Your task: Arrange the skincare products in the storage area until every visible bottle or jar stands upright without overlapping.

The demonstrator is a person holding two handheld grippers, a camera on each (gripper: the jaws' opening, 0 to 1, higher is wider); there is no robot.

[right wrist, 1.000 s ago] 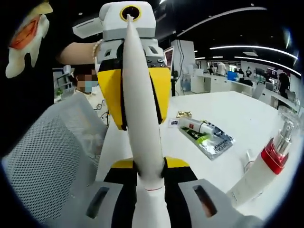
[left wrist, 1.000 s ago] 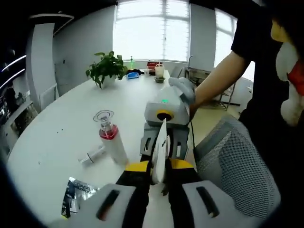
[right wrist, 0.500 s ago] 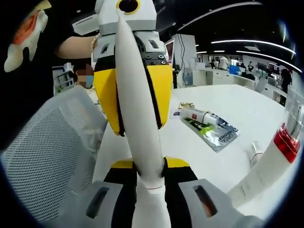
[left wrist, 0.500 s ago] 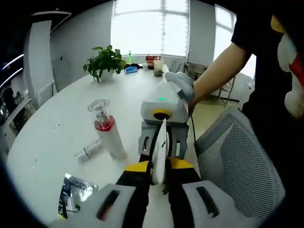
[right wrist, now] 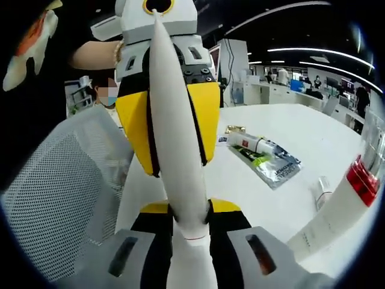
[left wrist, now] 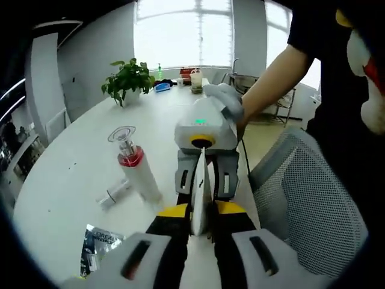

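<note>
White table (left wrist: 72, 180) carries one upright pump bottle (left wrist: 137, 174), one small vial (left wrist: 114, 195) and one foil sachet (left wrist: 96, 245); near its edge, both the left hand-held gripper (left wrist: 198, 226) and right hand-held gripper (right wrist: 188, 232) clamp one white tube (right wrist: 174, 150).

A round white table (left wrist: 72, 174) spreads across the left half of the left gripper view. A potted green plant (left wrist: 125, 78) stands at its far edge, upper left, below bright windows (left wrist: 180, 33). A grey mesh office chair (left wrist: 313, 198) sits at lower right. In the right gripper view, ceiling light strips (right wrist: 313, 63) cross the upper right.
</note>
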